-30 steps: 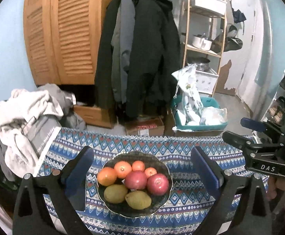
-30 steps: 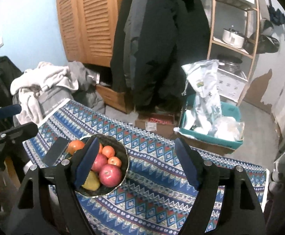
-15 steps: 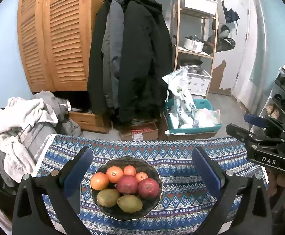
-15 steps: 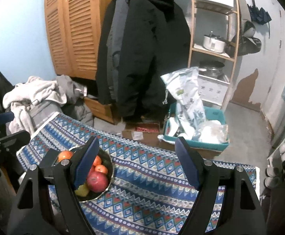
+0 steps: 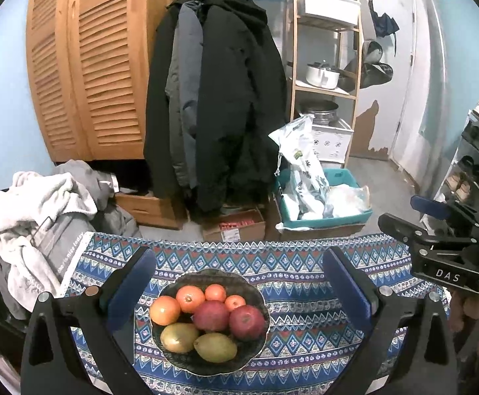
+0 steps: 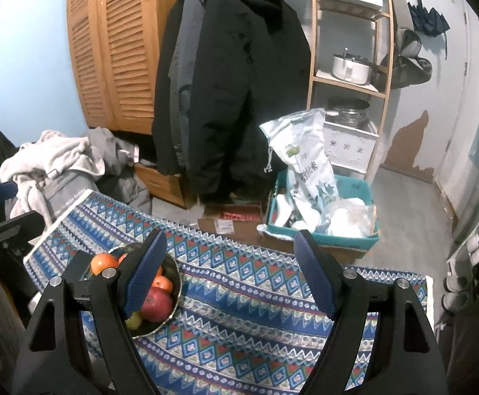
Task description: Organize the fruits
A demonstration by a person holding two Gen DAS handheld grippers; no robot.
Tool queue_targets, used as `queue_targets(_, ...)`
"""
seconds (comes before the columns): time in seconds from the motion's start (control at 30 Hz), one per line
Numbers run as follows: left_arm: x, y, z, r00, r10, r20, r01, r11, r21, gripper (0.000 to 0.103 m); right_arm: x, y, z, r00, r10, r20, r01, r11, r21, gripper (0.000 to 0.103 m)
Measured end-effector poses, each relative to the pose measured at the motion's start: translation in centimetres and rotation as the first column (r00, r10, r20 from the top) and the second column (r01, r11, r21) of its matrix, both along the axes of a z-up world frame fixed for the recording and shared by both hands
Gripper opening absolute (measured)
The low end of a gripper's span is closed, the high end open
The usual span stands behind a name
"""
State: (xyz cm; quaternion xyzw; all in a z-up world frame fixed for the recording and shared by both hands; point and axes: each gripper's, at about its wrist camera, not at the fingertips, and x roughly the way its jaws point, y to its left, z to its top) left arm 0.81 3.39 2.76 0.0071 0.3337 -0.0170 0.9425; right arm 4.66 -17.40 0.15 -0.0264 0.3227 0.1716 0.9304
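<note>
Two grippers' fingers wide and empty, left gripper over fruit bowl, right gripper beside it

Tablecloth was woven cloth, matt, printed pattern. Bowl looked like dark glass, glossy scalloped rim. Apples smooth, shiny skin; oranges finely dimpled, slight sheen; the two green-brown fruits dull. Wardrobe doors, upper left, were slatted wood, satin finish. Coats matt fabric. Pot on the wooden shelf was glossy white enamel or metal. Gripper pads blue, textured rubbery; frames matt black plastic.
</note>
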Motion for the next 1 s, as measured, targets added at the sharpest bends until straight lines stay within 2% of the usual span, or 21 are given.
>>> queue_targets(0.6,-0.11,0.07,-0.08,1.000,0.011,-0.006,-0.011,1.000,-0.002,0.102,-0.19,0.22,0.04,1.000,0.002,-0.004,-0.002,1.000,-0.005,0.079)
queue_targets(1.0,-0.28,-0.02,0.03,0.999,0.034,0.005,-0.034,0.999,0.022,0.102,-0.25,0.22,0.15,1.000,0.003,-0.003,-0.003,1.000,-0.005,0.079)
